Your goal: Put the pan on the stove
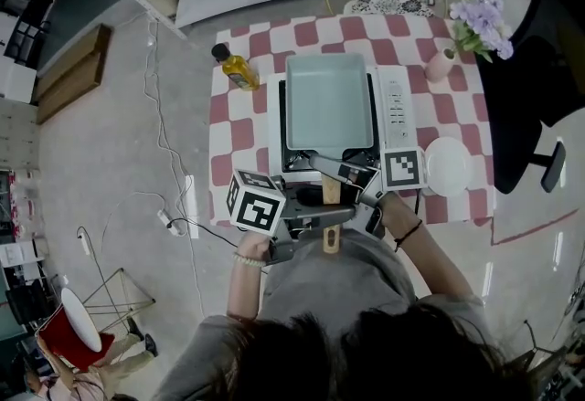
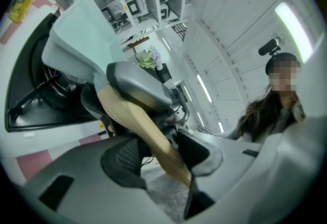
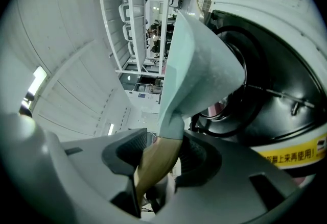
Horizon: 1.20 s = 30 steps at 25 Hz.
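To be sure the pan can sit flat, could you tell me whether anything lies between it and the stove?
Nothing visible does: the pan is directly over the stove, and the burner grate under it looks bare.

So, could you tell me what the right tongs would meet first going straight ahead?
The right tongs grip the wooden handle; straight on, they would probably meet the pale pan itself first.

The person wears a grey T-shirt (image 1: pixel 334 285), beaded bracelet (image 1: pixel 247 259) and black wristband (image 1: pixel 409 233).
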Motion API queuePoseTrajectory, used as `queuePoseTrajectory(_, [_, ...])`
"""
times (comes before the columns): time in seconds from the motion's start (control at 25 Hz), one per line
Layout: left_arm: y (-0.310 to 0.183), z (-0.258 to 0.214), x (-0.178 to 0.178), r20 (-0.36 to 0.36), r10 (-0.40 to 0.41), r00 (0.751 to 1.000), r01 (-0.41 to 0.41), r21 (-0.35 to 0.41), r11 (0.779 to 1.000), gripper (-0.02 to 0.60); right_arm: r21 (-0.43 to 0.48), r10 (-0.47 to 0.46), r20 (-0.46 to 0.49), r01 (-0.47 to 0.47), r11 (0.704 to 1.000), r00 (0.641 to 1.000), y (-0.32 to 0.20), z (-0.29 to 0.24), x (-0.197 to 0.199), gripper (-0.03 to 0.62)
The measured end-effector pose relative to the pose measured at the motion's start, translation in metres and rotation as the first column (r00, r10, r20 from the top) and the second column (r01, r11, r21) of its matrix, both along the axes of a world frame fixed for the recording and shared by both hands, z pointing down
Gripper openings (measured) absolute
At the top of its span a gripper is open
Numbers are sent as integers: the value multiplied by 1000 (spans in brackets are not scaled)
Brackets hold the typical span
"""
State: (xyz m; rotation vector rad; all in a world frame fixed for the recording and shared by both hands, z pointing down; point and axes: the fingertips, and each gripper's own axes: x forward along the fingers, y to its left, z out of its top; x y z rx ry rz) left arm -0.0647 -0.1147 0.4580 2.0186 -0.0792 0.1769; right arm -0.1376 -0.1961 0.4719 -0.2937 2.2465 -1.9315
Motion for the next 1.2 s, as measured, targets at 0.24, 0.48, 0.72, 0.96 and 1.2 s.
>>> queuePoseTrajectory(0.24, [3,3,-1,1,-1,1000,1,-14,1000,199,-13,-3,1,3,1000,1000,3,4,-1,190])
queuePoseTrajectory(0.48, [5,6,0,1,3,1000,-3,-22,1000,199,-23,0,-10,0,1000,1000,5,10,1,190])
queuePoseTrajectory(0.72, [6,8,0,-4,5,1000,-5,-25,1000,199,-28,-2,-19,1,1000,1000,6,12,0,190])
queuePoseTrajectory(0.96, [5,10,0,-8,12,1000,-12,-30,999,199,-13,-2,-10,2,1000,1000,5,11,-1,190])
queuePoseTrajectory(1.2, [7,12,0,-12,17,1000,-17,-34,999,199,-19,0,-25,-1,1000,1000,7,14,0,190])
